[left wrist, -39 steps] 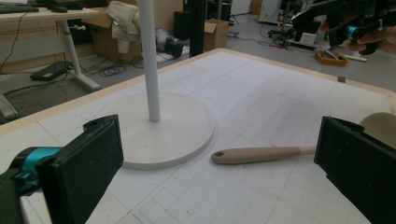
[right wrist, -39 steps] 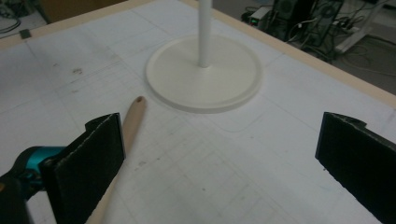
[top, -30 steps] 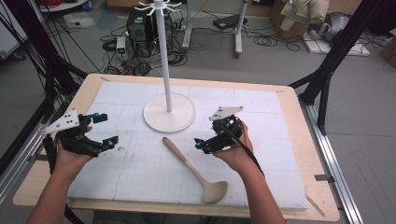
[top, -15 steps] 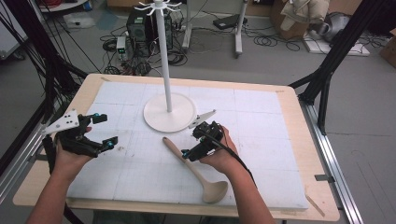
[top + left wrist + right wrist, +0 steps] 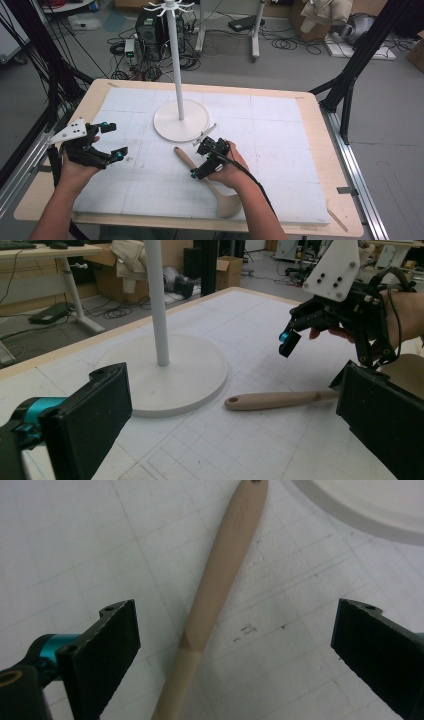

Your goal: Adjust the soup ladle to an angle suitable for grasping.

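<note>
A wooden spoon point(image 5: 184, 155) lies on the white mat, its handle toward the stand and its bowl near the front edge. My right gripper point(image 5: 198, 161) hovers over the handle, open. In the right gripper view the handle point(image 5: 220, 575) runs between the two spread jaws without touching either, with the right gripper point(image 5: 240, 645) centred over it. My left gripper point(image 5: 114, 141) is held above the mat at the left, open and holding nothing. The left gripper view looks between the left gripper point(image 5: 235, 440) jaws at the spoon point(image 5: 275, 400) and the right gripper point(image 5: 305, 332).
A white stand point(image 5: 175, 60) with hooks at its top rises from a round base point(image 5: 181, 120) at the mat's middle back, just beyond the spoon's handle end. The base edge point(image 5: 370, 500) shows at the top right of the right gripper view. The table's wooden rim point(image 5: 320, 150) frames the mat.
My right gripper has moved left and forward from the right of the mat to over the spoon's handle, jaws still spread. The left gripper has stayed put.
</note>
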`<state>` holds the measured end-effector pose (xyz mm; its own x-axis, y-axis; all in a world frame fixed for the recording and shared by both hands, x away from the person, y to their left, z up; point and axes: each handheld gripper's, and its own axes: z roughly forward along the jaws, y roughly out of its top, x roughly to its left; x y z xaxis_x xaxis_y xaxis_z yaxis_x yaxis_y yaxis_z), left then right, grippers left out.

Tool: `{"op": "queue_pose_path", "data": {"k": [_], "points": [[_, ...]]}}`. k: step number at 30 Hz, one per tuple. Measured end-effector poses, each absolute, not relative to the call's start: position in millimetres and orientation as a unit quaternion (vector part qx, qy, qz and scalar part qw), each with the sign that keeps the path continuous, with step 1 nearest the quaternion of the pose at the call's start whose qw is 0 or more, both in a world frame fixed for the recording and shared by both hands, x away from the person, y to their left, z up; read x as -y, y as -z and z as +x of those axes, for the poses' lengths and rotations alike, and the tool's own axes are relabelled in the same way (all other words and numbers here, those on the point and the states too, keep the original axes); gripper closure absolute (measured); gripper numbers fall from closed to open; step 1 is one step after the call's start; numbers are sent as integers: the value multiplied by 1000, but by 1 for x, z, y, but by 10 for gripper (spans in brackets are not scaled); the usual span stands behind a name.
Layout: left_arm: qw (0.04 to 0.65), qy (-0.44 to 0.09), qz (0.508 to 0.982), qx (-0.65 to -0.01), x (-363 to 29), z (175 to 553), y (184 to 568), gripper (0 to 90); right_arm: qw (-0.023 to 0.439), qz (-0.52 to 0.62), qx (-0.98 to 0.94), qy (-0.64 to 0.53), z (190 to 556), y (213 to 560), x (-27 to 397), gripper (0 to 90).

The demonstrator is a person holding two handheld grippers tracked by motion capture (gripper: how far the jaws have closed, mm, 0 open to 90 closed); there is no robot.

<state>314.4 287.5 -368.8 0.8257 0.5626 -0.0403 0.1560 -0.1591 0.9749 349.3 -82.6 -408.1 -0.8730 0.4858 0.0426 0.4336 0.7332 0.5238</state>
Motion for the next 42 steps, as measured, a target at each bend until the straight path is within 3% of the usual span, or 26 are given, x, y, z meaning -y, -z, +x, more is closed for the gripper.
{"op": "queue_pose_path", "data": {"k": [4, 6, 11, 23, 37, 42], "points": [[602, -169, 742, -242, -287, 314, 369, 17, 51, 243, -937, -245, 349, 413, 79, 84], [602, -168, 742, -242, -286, 314, 370, 17, 57, 240, -941, -230, 348, 415, 78, 175], [602, -168, 743, -241, -285, 314, 370, 17, 57, 241, -945, -214, 347, 417, 76, 207], [602, -170, 743, -239, -284, 314, 370, 17, 33, 231, -950, -209, 343, 420, 71, 398], [603, -167, 743, -237, -283, 314, 371, 17, 29, 230, -953, -193, 340, 422, 66, 446], [604, -167, 742, -237, -283, 315, 372, 17, 39, 232, -954, -186, 340, 422, 66, 519]]}}
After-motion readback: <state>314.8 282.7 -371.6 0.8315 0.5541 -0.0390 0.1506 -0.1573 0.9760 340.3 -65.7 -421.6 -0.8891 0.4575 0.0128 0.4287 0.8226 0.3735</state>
